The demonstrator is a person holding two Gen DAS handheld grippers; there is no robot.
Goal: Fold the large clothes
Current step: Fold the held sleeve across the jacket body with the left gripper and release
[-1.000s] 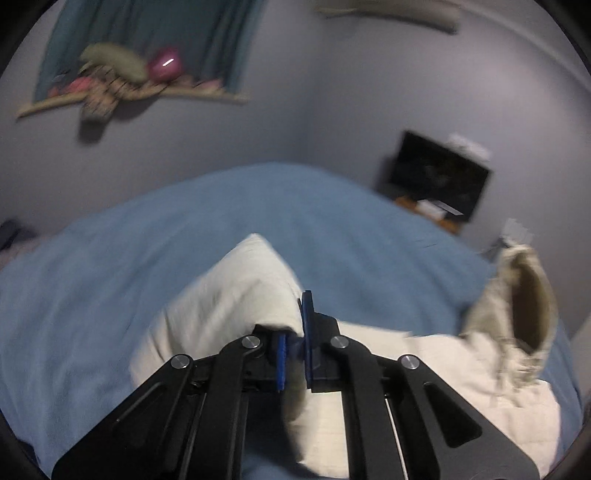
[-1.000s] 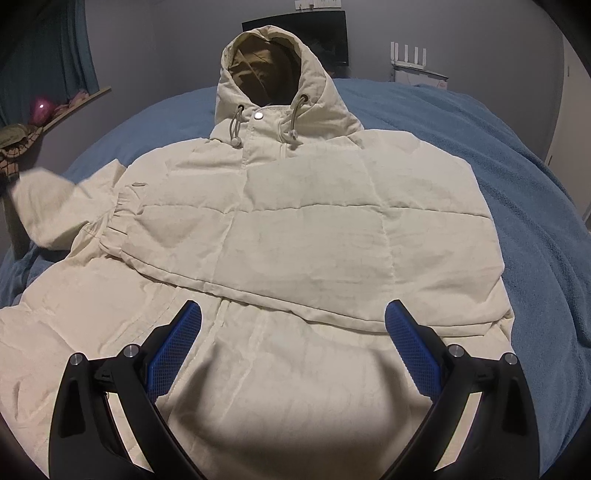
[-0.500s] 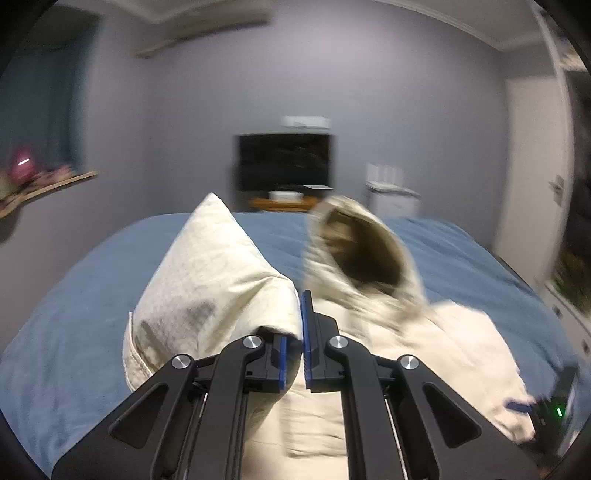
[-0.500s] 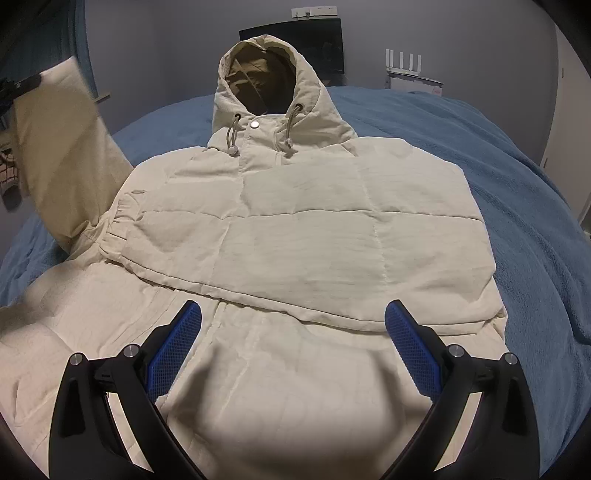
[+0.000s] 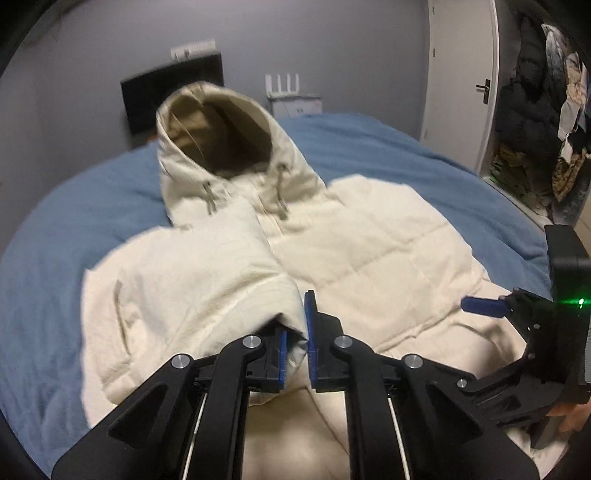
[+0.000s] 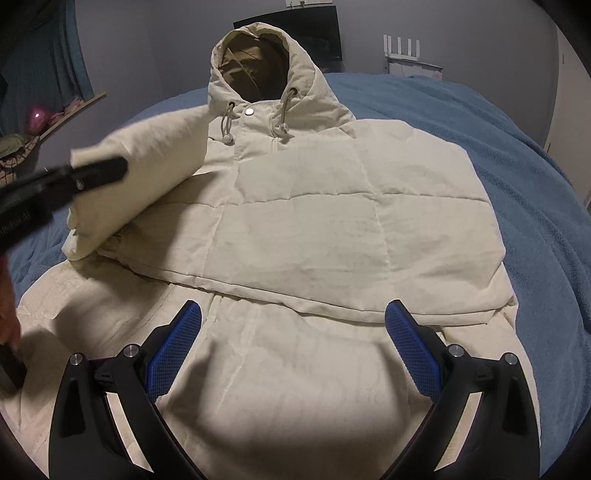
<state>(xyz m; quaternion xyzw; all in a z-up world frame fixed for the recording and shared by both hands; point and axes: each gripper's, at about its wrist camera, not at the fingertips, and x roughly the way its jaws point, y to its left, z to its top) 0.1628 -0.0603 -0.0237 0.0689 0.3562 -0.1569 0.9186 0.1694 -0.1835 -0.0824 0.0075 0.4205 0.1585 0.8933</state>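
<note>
Looks like we're in somebody's bedroom at home. We've got a big bed with a blue blanket (image 6: 517, 155), a dark TV (image 6: 325, 33) against the grey wall beyond its far end, a white router (image 6: 402, 46) right of that, a door (image 5: 458, 81), and clothes piled (image 5: 535, 107) beside it.

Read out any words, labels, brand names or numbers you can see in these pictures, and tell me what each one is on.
No text can be read anywhere.
Left claw body at the right wrist view's left edge: faint white marks, too blurred to read.
Jacket: no label or logo shows.
Right claw: a green light only in the left wrist view, no print.
</note>
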